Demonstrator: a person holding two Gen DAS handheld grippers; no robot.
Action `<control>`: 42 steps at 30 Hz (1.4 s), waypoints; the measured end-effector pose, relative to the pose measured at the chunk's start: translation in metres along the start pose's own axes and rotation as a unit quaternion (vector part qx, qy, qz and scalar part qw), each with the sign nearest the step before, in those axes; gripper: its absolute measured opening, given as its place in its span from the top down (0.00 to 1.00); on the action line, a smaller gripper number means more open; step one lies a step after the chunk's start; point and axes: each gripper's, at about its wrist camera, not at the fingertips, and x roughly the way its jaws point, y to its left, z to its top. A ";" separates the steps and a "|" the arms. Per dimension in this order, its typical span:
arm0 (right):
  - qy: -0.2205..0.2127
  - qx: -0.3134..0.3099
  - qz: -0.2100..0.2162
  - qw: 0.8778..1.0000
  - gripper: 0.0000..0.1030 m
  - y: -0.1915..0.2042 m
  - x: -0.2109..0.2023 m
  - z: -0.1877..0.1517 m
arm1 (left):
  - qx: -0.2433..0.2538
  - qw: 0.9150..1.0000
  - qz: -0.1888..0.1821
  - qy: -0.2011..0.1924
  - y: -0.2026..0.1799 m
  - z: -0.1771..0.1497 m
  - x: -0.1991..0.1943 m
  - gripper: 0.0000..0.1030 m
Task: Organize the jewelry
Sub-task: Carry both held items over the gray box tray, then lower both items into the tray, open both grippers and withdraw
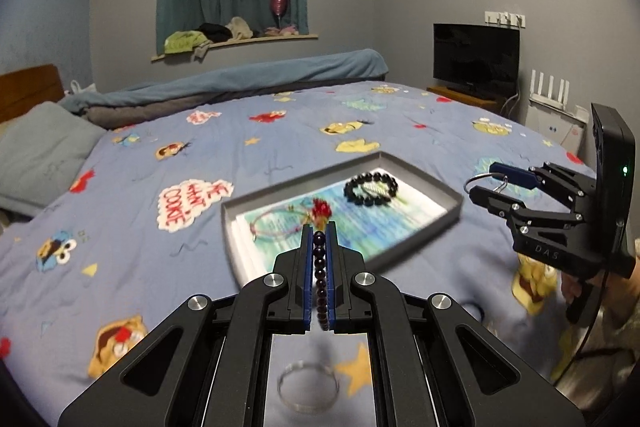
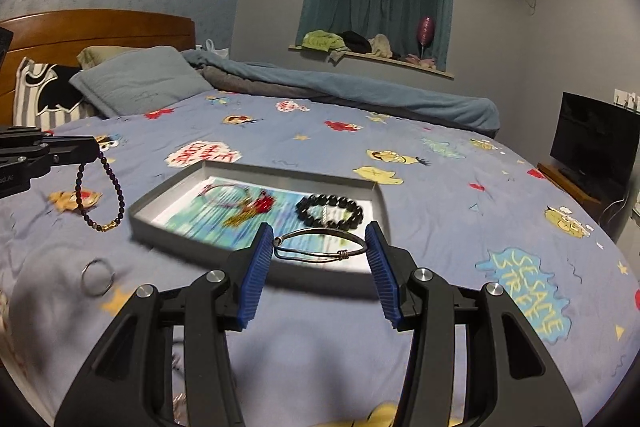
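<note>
Two grippers hang over the bed [image 2: 440, 187]. Left gripper [image 1: 319, 233] is closed on a purple bead bracelet [image 2: 100, 195] — right gripper [image 2: 320, 251] clamps a metal bangle [image 2: 320, 247]. Tray [image 2: 296, 174] holds a black bracelet [image 2: 330, 213] and a red cord bracelet [image 2: 240, 197]; a silver ring [image 2: 97, 277] lies beside it.

We see our left gripper [image 1: 319, 239] clamped tight on a dark purple bead bracelet [image 1: 320, 279] that runs back between its blue pads. Just beyond lies a grey tray [image 1: 436, 183] on the printed bedspread [image 1: 200, 155], holding a black bead bracelet [image 1: 371, 189] to the right and a thin cord bracelet with a red charm [image 1: 304, 217] to the left. Near us, a silver ring [image 1: 308, 385] rests on the bedspread. At far right, our right gripper [image 1: 486, 183] grips a wire bangle [image 1: 478, 180].
</note>
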 end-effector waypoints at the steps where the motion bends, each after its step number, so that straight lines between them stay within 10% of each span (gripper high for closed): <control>1: 0.003 0.001 -0.001 1.000 0.54 -0.002 0.005 0.002 | -0.001 1.000 -0.001 0.000 0.001 0.004 0.006 0.94; 24: 0.150 0.041 0.031 0.987 0.54 -0.017 0.108 -0.006 | -0.059 0.994 0.027 0.089 0.043 -0.009 0.112 0.94; 42: 0.175 0.058 0.039 0.982 0.54 -0.023 0.128 -0.007 | -0.074 0.987 0.049 0.131 0.053 -0.023 0.153 0.94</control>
